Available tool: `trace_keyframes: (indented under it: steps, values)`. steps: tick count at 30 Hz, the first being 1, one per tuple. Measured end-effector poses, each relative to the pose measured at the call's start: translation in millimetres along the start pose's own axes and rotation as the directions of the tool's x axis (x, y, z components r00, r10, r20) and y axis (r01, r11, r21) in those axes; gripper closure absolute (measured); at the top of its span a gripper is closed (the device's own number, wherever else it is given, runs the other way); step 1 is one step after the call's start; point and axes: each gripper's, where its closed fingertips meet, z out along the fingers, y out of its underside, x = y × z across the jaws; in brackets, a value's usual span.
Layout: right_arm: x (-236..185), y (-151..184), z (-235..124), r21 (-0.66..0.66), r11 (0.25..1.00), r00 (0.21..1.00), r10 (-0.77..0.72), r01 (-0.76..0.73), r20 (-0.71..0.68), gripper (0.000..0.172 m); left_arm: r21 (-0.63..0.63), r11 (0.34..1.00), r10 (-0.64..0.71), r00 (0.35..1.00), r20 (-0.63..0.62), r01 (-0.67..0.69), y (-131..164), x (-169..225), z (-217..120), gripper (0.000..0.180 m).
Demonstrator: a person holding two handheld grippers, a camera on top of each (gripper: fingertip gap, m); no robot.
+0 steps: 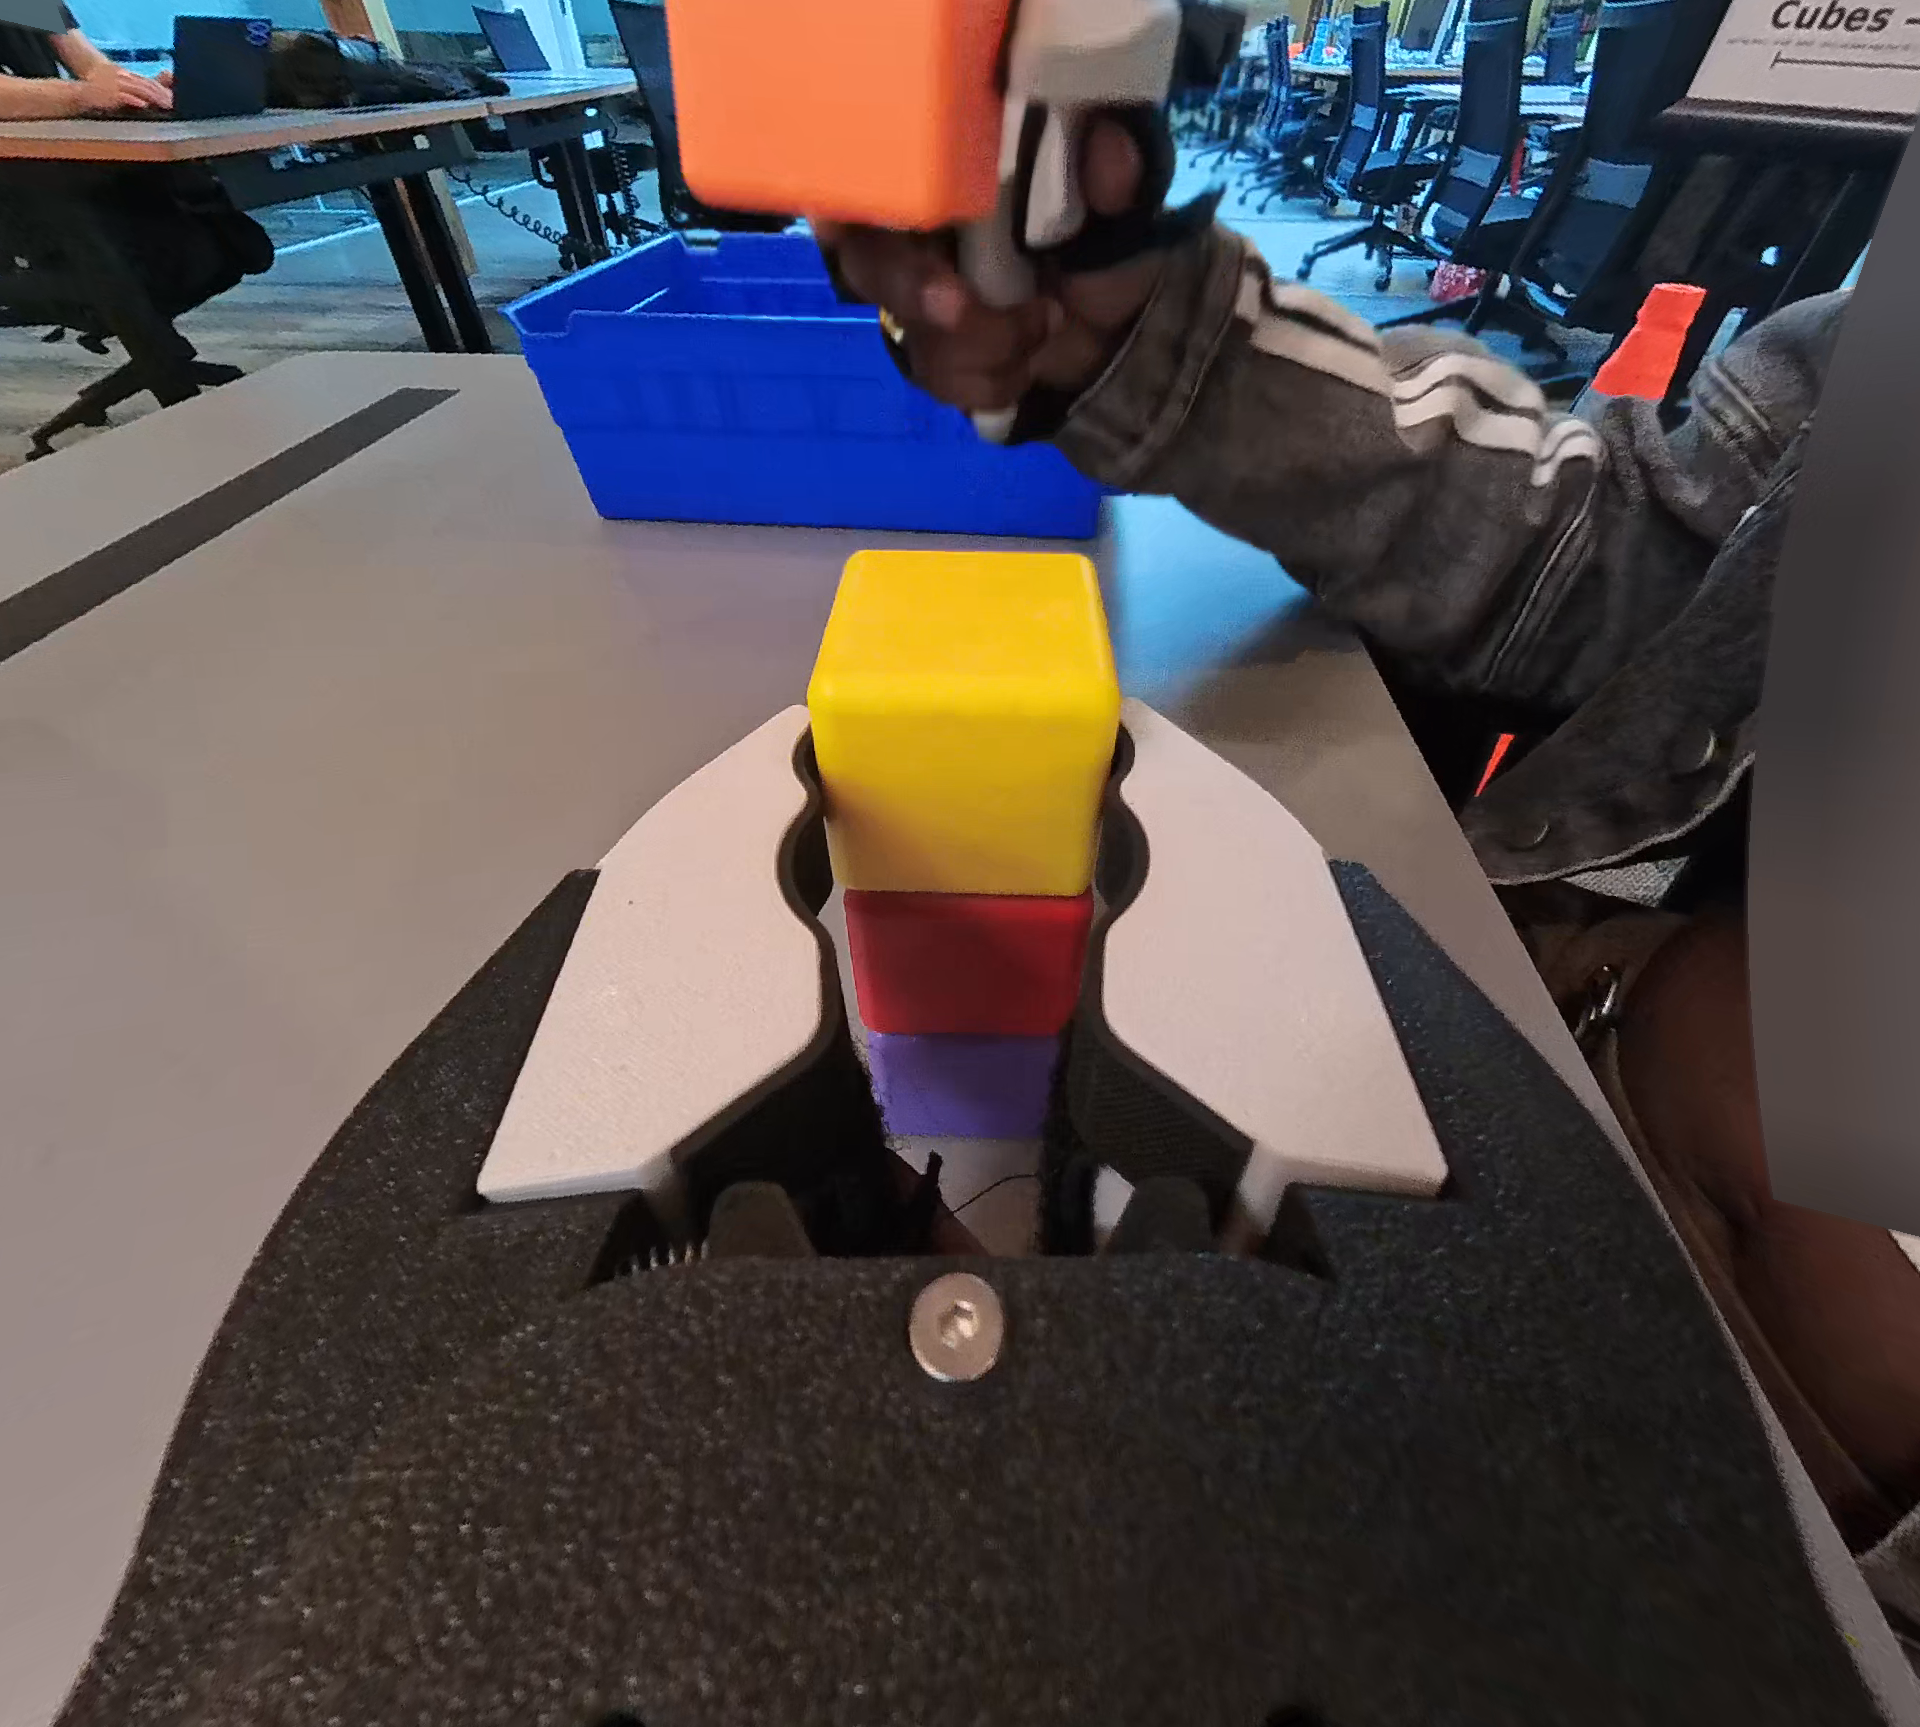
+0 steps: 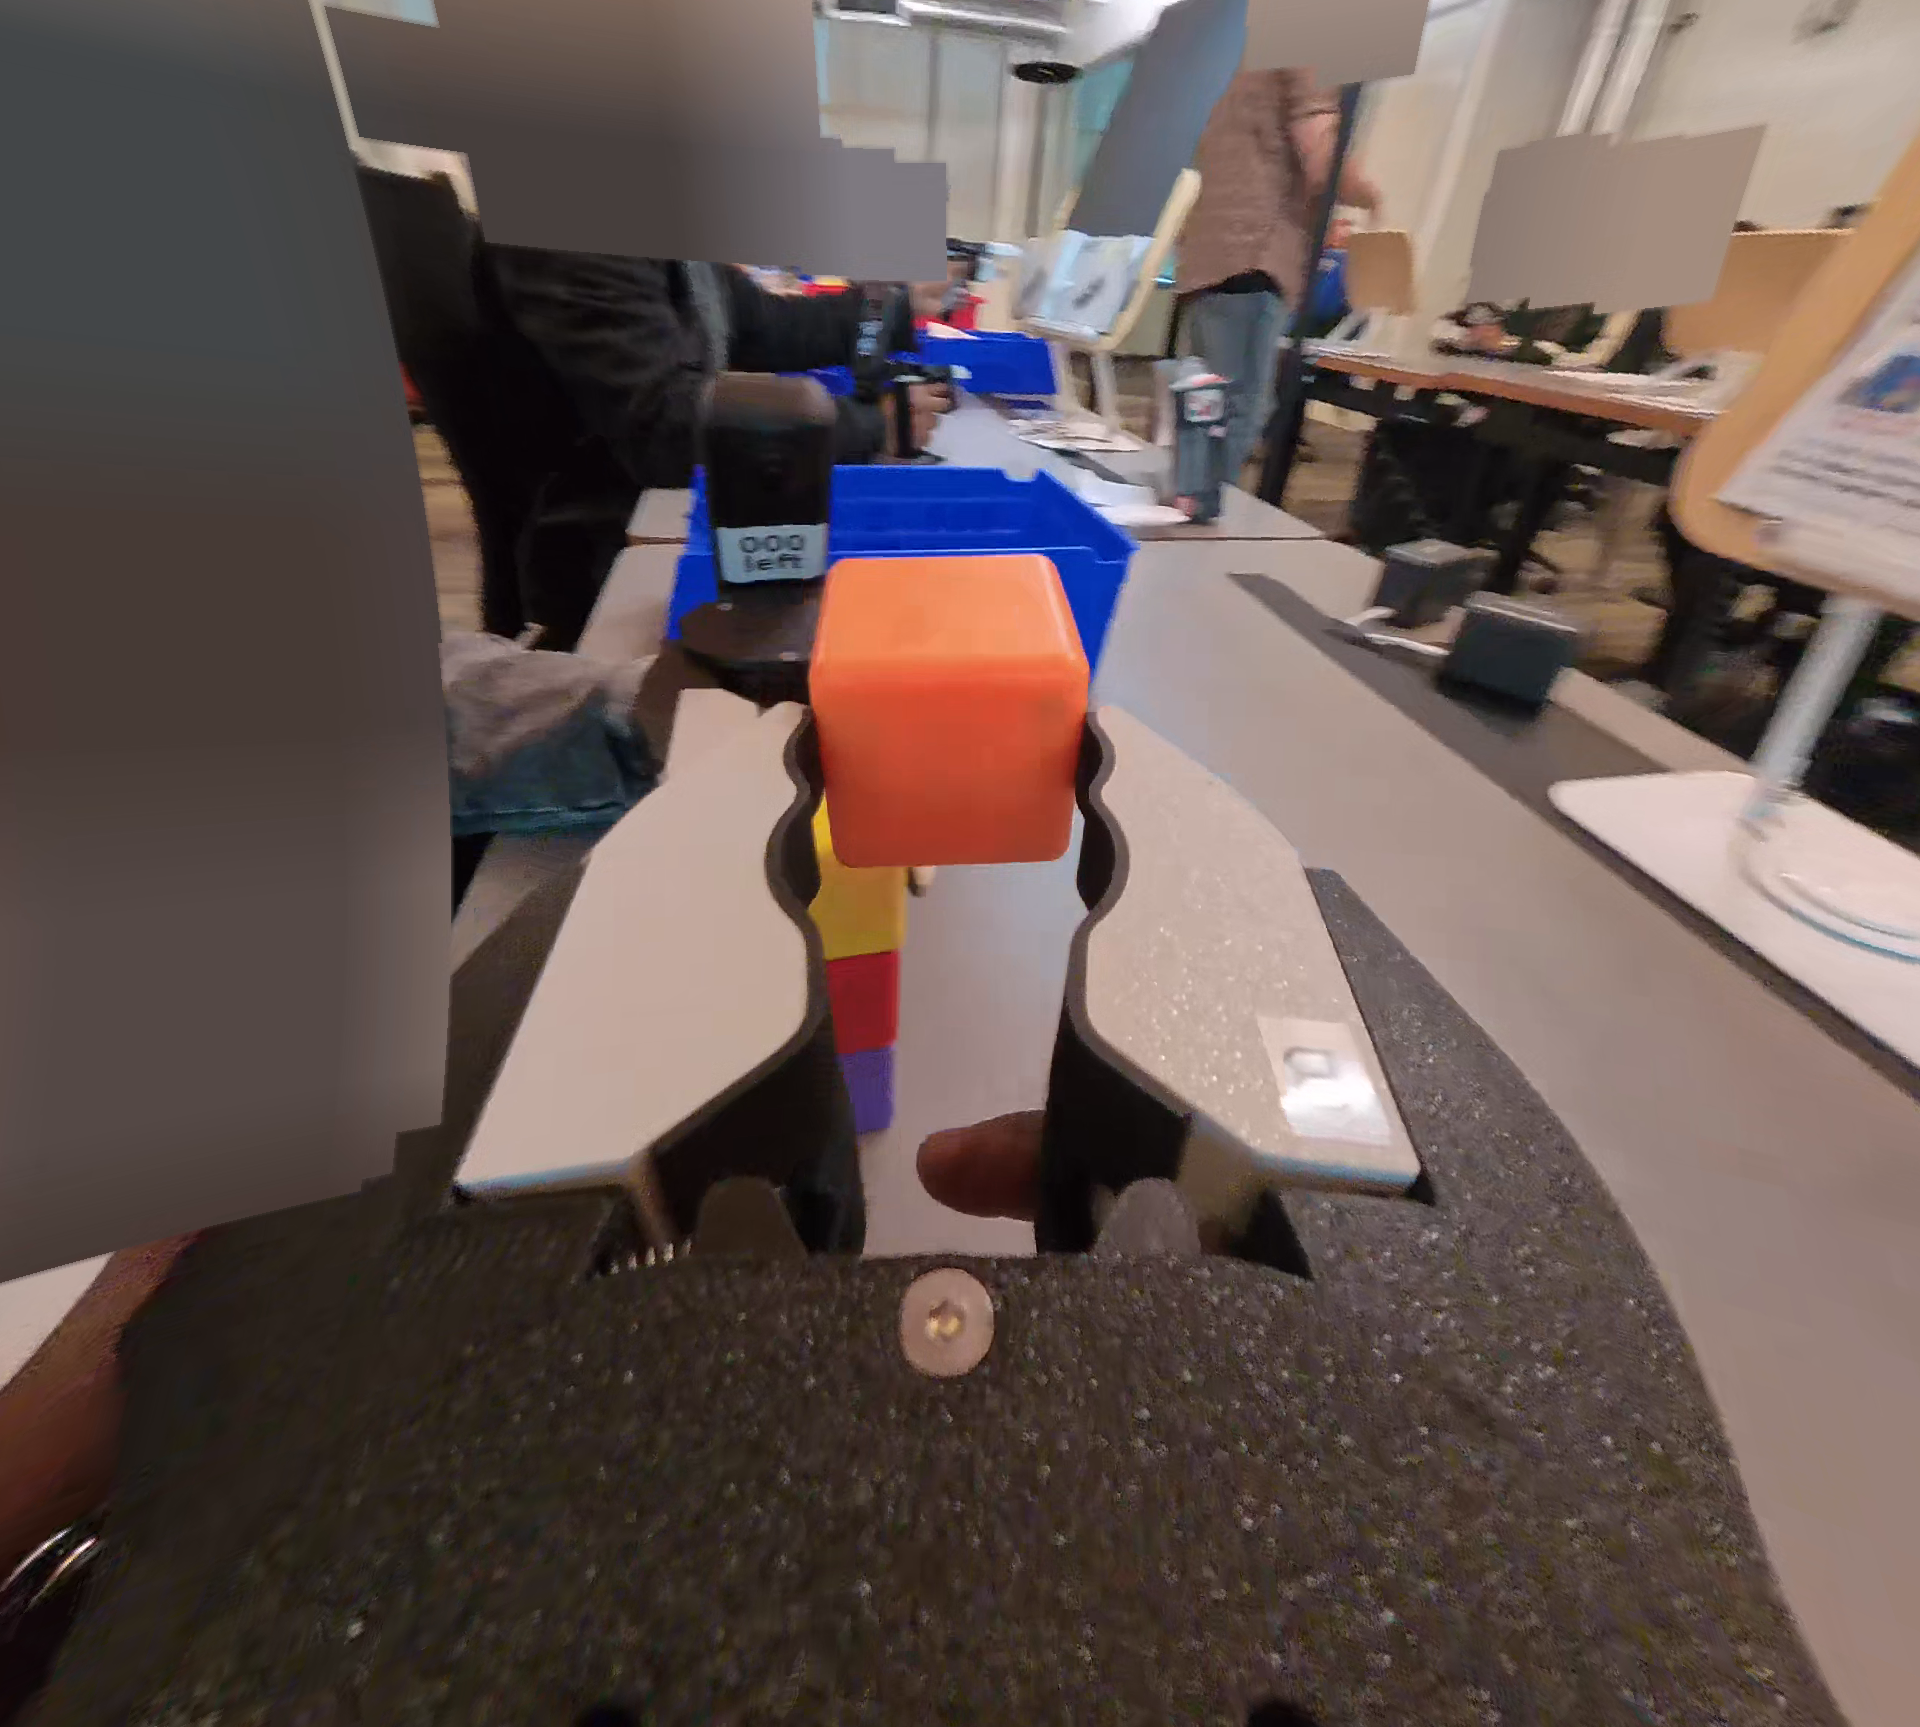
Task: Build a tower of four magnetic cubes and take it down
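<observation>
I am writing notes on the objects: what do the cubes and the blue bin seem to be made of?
The yellow cube and orange cube look like smooth, matte plastic: even colour, rounded edges, soft sheen. The blue bin looks like hard moulded plastic, with thin, stepped walls. Nothing shows any magnets inside.

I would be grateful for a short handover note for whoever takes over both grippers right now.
Left gripper: shut on the yellow cube, top of a stack over the red cube and purple cube on the grey table.
Right gripper: shut on the orange cube, held in the air above the stack.
Blue bin stands behind.
Done: three cubes stacked.
Left: whether orange goes on or came off cannot be told.
</observation>
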Motion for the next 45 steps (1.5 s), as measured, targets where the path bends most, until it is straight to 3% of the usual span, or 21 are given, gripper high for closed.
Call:
trace_keyframes:
  steps: [4,8,12,15,20,30,34,36,38,40,42,45]
  values:
    - [29.5,-19.8,-44.3,-0.108,0.993,0.961,0.011,-0.042,-0.275,0.125,0.001,1.0,0.005,1.0,0.0,-0.005,0.1,0.4,-0.4,0.132]
    - [86.6,-22.5,-125.2,-0.289,0.939,0.796,-0.027,-0.187,-0.604,0.125,0.0,1.0,-0.001,1.0,-0.001,0.001,0.2,-0.2,-0.8,0.132]
    - [141.5,13.1,-217.0,-0.417,0.763,0.577,-0.072,-0.494,-0.814,0.124,0.006,1.0,-0.004,1.0,0.0,0.004,0.2,-0.3,-1.8,0.132]
    - [162.9,57.0,-252.0,-0.444,0.586,0.505,-0.068,-0.678,-0.861,0.124,0.006,1.0,-0.003,1.0,0.0,0.003,0.1,-0.2,-1.1,0.132]
    - [175.4,125.2,-260.3,-0.485,0.257,0.5,-0.007,-0.836,-0.866,0.124,0.009,1.0,0.001,1.0,0.003,-0.001,-0.1,0.2,-0.8,0.132]
    - [194.6,165.4,-254.1,-0.469,-0.017,0.47,-0.044,-0.883,-0.882,0.124,0.006,1.0,0.0,1.0,-0.003,0.0,0.0,0.8,-1.6,0.132]
    - [194.2,176.1,-257.2,-0.463,-0.085,0.468,-0.071,-0.883,-0.881,0.124,0.006,1.0,0.0,1.0,-0.003,0.0,0.0,0.8,-1.8,0.132]
    - [196.0,179.8,-258.1,-0.462,-0.087,0.468,-0.087,-0.883,-0.879,0.124,0.005,1.0,0.002,1.0,-0.003,-0.002,0.0,1.1,-1.6,0.132]
    - [197.5,179.1,-257.2,-0.465,-0.068,0.47,-0.098,-0.883,-0.877,0.112,0.005,1.0,-0.002,1.0,0.0,0.002,0.0,0.6,-1.8,0.132]
    - [202.1,165.9,-255.5,-0.462,0.007,0.457,-0.134,-0.887,-0.879,0.103,0.007,1.0,-0.004,1.0,-0.003,0.004,-0.1,0.8,-1.7,0.132]
    - [209.5,135.1,-250.2,-0.462,0.162,0.428,-0.205,-0.872,-0.88,0.096,0.009,1.0,-0.006,1.0,-0.008,0.006,-0.2,1.1,-1.6,0.132]
    - [209.9,63.1,-212.8,-0.479,0.519,0.416,-0.243,-0.707,-0.876,0.085,0.005,1.0,0.001,1.0,-0.005,-0.001,0.2,0.3,-1.8,0.132]
